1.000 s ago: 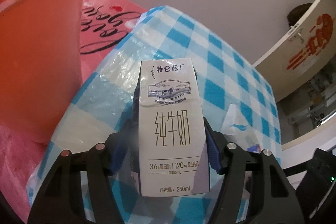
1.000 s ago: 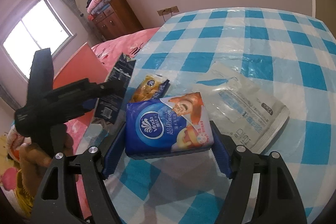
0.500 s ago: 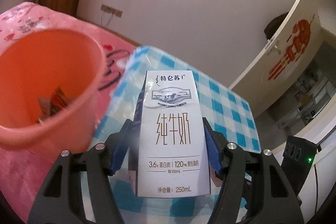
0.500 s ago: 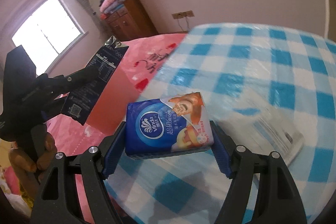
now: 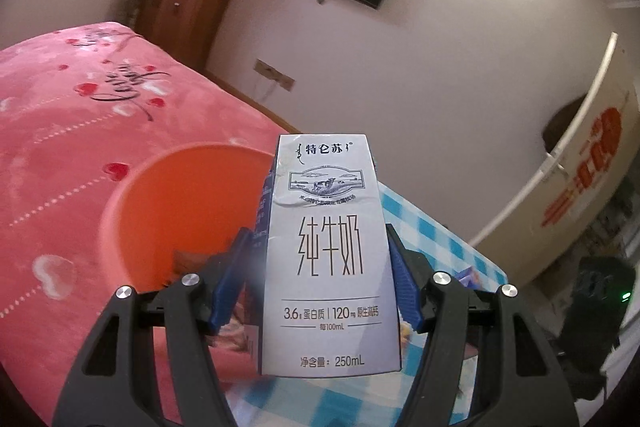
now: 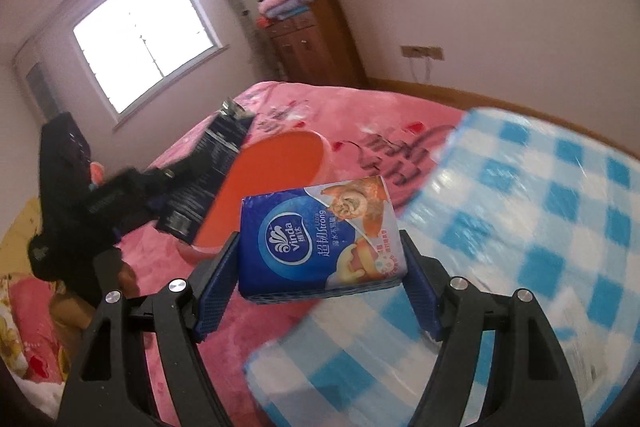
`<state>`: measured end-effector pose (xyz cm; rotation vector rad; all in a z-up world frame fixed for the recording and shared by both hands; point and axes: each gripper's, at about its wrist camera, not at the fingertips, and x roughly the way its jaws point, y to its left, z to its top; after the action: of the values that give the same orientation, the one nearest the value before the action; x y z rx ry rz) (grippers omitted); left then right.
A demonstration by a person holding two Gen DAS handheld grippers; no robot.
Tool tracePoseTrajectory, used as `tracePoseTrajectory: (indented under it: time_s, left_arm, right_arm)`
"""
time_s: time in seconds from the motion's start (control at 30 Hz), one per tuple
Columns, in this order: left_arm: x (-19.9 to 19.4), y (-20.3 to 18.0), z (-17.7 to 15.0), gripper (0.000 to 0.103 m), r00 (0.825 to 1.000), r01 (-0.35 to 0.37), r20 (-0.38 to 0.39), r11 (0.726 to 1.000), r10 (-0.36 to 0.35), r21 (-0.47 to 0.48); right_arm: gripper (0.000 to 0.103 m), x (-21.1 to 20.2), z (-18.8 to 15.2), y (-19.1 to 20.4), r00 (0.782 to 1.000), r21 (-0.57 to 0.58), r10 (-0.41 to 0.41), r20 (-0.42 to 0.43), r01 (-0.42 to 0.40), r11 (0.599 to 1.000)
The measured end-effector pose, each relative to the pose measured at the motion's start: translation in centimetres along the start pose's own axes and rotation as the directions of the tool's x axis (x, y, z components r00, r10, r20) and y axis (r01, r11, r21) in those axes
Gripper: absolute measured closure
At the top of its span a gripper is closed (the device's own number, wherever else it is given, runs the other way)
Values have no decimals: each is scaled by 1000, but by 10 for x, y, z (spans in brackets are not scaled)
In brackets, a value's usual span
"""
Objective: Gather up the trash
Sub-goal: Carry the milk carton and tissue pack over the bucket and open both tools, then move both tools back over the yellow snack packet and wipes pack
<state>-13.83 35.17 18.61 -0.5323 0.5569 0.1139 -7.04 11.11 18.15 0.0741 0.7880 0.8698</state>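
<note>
left gripper [image 5: 320, 287]: jaws pinching a milk carton [image 5: 328, 255] upright by its narrow sides, blue pads flat on both edges
right gripper [image 6: 320, 267]: jaws clamped on a blue tissue pack [image 6: 320, 239] held flat, long sides against the pads
bin: orange bucket [image 5: 180, 211] on the pink bed [image 5: 80, 115], just beside the checked worktop [image 6: 540, 227]; some scraps visible at its bottom
carton vs bin: in the right wrist view carton [image 6: 208, 179] hangs at the bucket's [image 6: 272, 183] near rim, maybe partly over the mouth, can't tell exactly
tissue pack vs bin: near bucket, prob not over the mouth yet
step (judged): carrying both items to the bucket for the drop
how to do well: get each item fully over the mouth before letting go; tilt carton nose-down so it slides in, not onto the rim; drop one at a time so grippers don't bump
risk: bucket sits on soft bedding, a knock on the rim could tip it; early release lands trash on the bed
</note>
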Motion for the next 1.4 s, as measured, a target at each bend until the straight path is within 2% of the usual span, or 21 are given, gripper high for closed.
tracePoseTrajectory:
  time_s: [0.3, 0.37, 0.4, 0.43, 0.47, 0.63, 0.73, 0.87, 1.07, 1.2, 1.4]
  left_arm:
    - [13, 38, 2, 38, 998, -62, -26, 996, 60, -63]
    - [16, 43, 1, 38, 996, -78, -35, 994, 76, -70]
    - [17, 46, 1, 37, 996, -87, -40, 994, 84, -72]
    - [17, 48, 0, 32, 995, -98, -44, 993, 95, -72]
    - [17, 49, -2, 30, 992, -123, -45, 990, 120, -69]
    - [11, 48, -6, 16, 989, -149, -26, 988, 148, -32]
    - [10, 46, -7, 15, 987, -159, -18, 987, 159, -20]
    - [7, 42, -12, 15, 989, -150, -3, 988, 150, -20]
    - [-5, 29, -17, 14, 991, -102, 89, 995, 99, 20]
    - [-10, 19, -23, 9, 990, -64, 131, 998, 60, 21]
    - [-11, -10, -37, 7, 987, -16, 158, 995, 0, 102]
  right_arm:
    - [28, 48, 35, 54, 1000, -146, 19, -1, -19, 989]
    - [24, 64, 38, 62, 1000, -186, 15, -25, -19, 982]
    - [16, 71, 37, 65, 1000, -200, -2, -28, -4, 980]
    - [12, 75, 36, 64, 999, -205, -25, -22, 20, 978]
    - [12, 77, 34, 63, 999, -204, -32, -18, 28, 979]
    - [12, 68, 28, 43, 1000, -117, -26, 11, 27, 993]
    - [12, 55, 23, 27, 998, -68, -47, 37, 49, 997]
    - [12, 38, 12, 7, 994, -25, -84, 65, 86, 996]
    - [12, 16, -16, -14, 986, 7, -141, 91, 141, 990]
    - [11, 2, -34, -28, 979, 33, -173, 106, 171, 985]
    - [7, -23, -60, -51, 965, 83, -220, 144, 210, 974]
